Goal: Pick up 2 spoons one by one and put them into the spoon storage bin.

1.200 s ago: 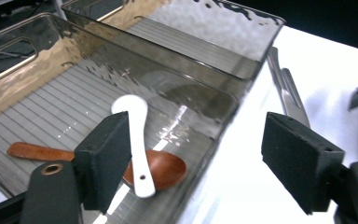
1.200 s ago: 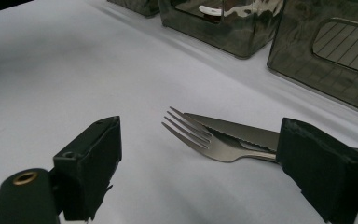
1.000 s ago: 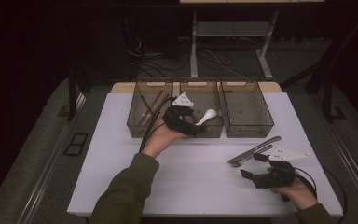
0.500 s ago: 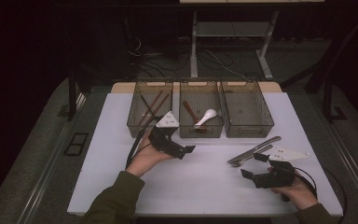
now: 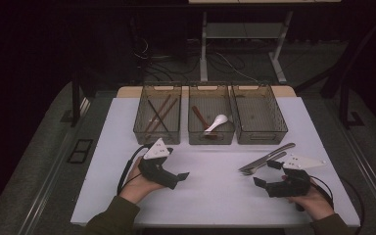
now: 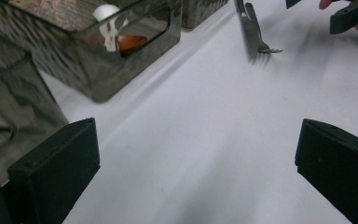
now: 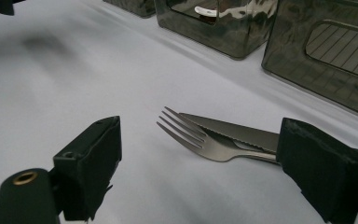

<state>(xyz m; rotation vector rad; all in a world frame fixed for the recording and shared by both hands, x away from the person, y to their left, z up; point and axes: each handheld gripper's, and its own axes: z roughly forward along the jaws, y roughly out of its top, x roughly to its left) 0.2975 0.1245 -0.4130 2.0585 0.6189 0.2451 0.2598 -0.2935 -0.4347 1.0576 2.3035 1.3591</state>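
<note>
The white table (image 5: 210, 191) is carrying three smoked-plastic bins along its far side: the left bin (image 5: 157, 119) is holding chopsticks (image 5: 159, 113), the middle bin (image 5: 210, 120) is holding a white spoon (image 5: 217, 122) beside a brown wooden utensil (image 5: 200, 117), and the right bin (image 5: 258, 117) is looking bare. On the open tabletop just in front of the right bin, a fork (image 5: 260, 164) and a knife (image 5: 269, 155) are lying side by side and touching, tines and blade tip pointing toward the person.

The right gripper (image 5: 268, 175) is hovering close to this cutlery with its jaws spread and nothing between the pads; in the right gripper view the fork (image 7: 205, 137) is sitting just ahead, between the two jaws, overlapping the knife (image 7: 235, 129). The left gripper (image 5: 182, 177) is sitting low over bare table near the person, well apart from the cutlery; its jaws have just been opening and are now standing wide and empty.

The step in hand is probably picking up the fork. To do it well, the right gripper should be coming down across the narrow neck behind the tines, where the fork is clearing the knife, with one pad on each side, closing only once both pads are bracketing the fork alone. Pinching where the two overlap risks lifting or dragging the knife too.
</note>
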